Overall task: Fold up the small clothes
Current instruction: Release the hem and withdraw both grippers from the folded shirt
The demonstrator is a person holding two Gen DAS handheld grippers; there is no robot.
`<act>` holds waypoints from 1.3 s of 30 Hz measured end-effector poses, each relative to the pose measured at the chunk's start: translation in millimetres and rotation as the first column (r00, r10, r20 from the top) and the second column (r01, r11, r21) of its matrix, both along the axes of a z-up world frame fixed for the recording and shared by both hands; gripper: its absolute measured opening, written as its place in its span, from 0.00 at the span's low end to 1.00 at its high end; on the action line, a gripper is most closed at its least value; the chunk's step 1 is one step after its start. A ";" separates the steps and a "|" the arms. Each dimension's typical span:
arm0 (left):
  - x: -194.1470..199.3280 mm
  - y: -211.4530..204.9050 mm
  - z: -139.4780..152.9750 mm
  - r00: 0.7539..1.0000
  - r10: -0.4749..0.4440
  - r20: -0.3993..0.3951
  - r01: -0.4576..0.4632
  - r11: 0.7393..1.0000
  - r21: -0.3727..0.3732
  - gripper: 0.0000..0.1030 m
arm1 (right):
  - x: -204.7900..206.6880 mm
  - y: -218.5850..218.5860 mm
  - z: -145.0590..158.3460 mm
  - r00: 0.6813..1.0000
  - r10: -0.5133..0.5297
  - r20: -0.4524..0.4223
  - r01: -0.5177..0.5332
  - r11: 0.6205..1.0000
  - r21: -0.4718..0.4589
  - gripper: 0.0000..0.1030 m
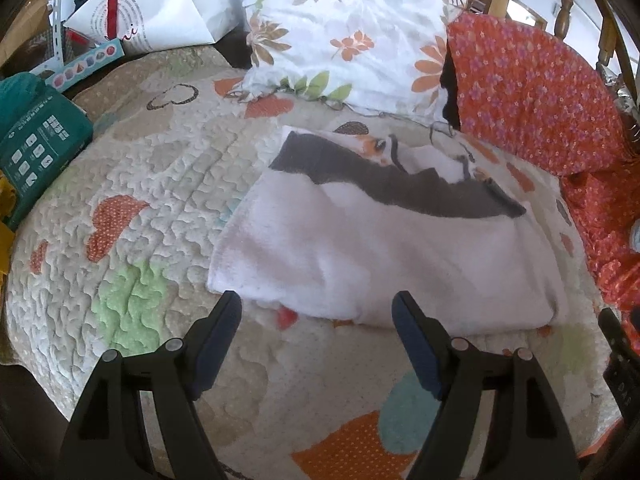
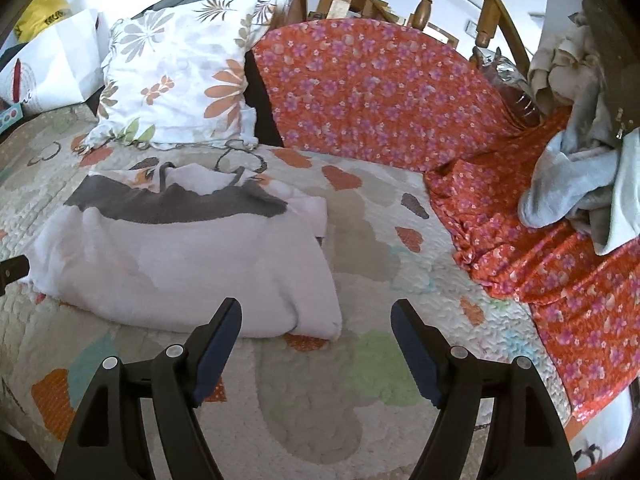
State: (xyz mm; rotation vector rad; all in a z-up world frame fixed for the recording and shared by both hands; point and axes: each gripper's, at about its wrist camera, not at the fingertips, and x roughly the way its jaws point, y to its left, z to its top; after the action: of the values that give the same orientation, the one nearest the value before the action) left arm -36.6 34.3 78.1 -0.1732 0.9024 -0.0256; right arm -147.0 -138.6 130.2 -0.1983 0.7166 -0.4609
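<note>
The fingers [image 1: 224,320] of the left gripper [image 1: 318,312] stand wide apart with nothing between them, hanging above the quilted bedspread [image 1: 132,208] just short of the near edge of a folded white garment [image 1: 372,256]. In the left wrist view the right-hand fingertip overlaps that near edge and the left-hand one sits just off its near left corner; whether either touches the cloth cannot be told. The garment lies flat on the bed in a thick rectangular fold, with a dark grey band [image 1: 392,184] running across its far part and thin dark straps beyond it. The right gripper [image 2: 316,316] is likewise spread wide and empty; in its view the white garment [image 2: 184,264] lies ahead and to the left, its near right corner just beyond the left-hand fingertip [image 2: 226,320], while the right-hand fingertip is over bare quilt [image 2: 360,220]. Behind the garment a floral pillow [image 1: 352,32] leans upright, and an orange flowered cloth [image 2: 380,92] drapes along the right side of the bed, bearing a loose heap of pale blue and grey clothes [image 2: 576,184] well apart from the folded piece.
</note>
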 end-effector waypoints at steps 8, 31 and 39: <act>9.5 -11.1 -7.6 0.998 -0.040 -0.052 0.038 0.999 -0.036 0.74 | 3.5 1.3 0.6 1.000 0.005 0.013 -0.005 1.000 -0.015 0.79; 20.3 -21.5 -28.3 0.984 -0.066 -0.164 0.056 0.997 -0.061 0.74 | 17.1 -14.7 -17.4 0.996 0.023 -0.081 -0.015 0.995 0.101 0.81; 23.4 -22.4 -32.8 0.981 -0.068 -0.181 0.060 0.997 -0.049 0.74 | 20.6 -18.8 -26.0 0.994 0.027 -0.110 -0.012 0.991 0.135 0.81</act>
State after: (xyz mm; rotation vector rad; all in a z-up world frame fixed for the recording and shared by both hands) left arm -13.3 11.9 45.3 -0.1885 1.0908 -0.0904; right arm -126.4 -157.4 104.2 -0.1049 0.8518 -0.3830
